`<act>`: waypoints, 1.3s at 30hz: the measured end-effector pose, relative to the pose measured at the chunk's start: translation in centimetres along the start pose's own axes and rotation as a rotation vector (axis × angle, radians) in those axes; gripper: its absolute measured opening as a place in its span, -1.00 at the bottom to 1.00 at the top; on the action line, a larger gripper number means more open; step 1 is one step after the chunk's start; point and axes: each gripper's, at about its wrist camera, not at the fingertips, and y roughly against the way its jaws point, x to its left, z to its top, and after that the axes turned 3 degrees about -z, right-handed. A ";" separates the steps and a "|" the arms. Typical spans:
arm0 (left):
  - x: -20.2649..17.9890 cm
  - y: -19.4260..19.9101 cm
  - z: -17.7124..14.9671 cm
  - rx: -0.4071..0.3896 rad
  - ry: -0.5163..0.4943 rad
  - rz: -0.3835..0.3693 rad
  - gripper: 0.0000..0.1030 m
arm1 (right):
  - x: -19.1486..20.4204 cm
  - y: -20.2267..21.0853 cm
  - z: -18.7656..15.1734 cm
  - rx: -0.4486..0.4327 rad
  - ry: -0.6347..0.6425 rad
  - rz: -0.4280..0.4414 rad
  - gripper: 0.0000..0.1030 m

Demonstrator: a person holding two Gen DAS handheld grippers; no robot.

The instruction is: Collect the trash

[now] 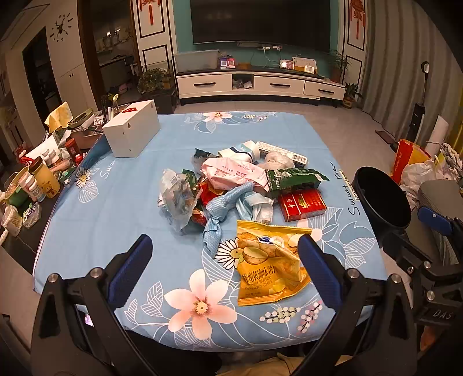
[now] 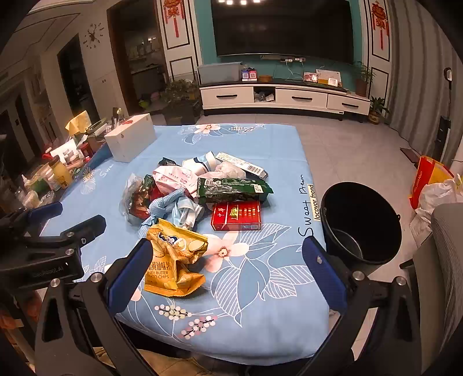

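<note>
I am in a living room with a dark TV (image 1: 260, 20) on a teal wall above a white cabinet (image 1: 260, 85) with three drawers. In front of me the tabletop (image 1: 115, 208) wears a blue floral cloth printed "Sweet".

One heap of trash sits mid-cloth. In it I count:
- one yellow chip bag (image 1: 267, 263), nearest me, reading "HONEY BUTTER POTATO CHIPS"
- one red carton (image 1: 302, 204) at the heap's right edge
- one green wrapper (image 1: 292, 178) just behind the carton
- one pink pouch (image 1: 231, 173)
- one blue rag (image 1: 220, 214), twisted, running toward the chip bag
- one clear bag (image 1: 176, 199) on the left
- one long white box (image 1: 282, 151) with a barcode at the back

The rest is too tangled to count.

One white box (image 1: 131, 128) stands at the far left corner, well apart from the heap. Beyond the left edge bottles and jars crowd a lower surface. One black bucket (image 2: 361, 222) stands on the floor just beside the right edge, and past it lies an orange bag (image 2: 428, 179).

My left gripper (image 1: 224, 260) has its fingers spread wide, holding nothing, the chip bag between them. My right gripper (image 2: 228, 266) is likewise spread and empty over the near right of the cloth, its left finger (image 2: 133, 272) overlapping the chip bag in view.
</note>
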 end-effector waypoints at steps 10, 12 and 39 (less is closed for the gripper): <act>-0.1 -0.3 0.0 0.007 -0.003 -0.002 0.94 | 0.1 -0.2 0.1 0.006 0.002 -0.003 0.96; -0.1 -0.3 0.0 0.008 -0.003 -0.003 0.94 | 0.1 -0.2 0.1 0.006 0.001 -0.001 0.95; -0.5 -1.0 -0.3 0.029 -0.012 -0.007 0.94 | 0.0 -0.8 -0.1 0.019 -0.006 -0.002 0.95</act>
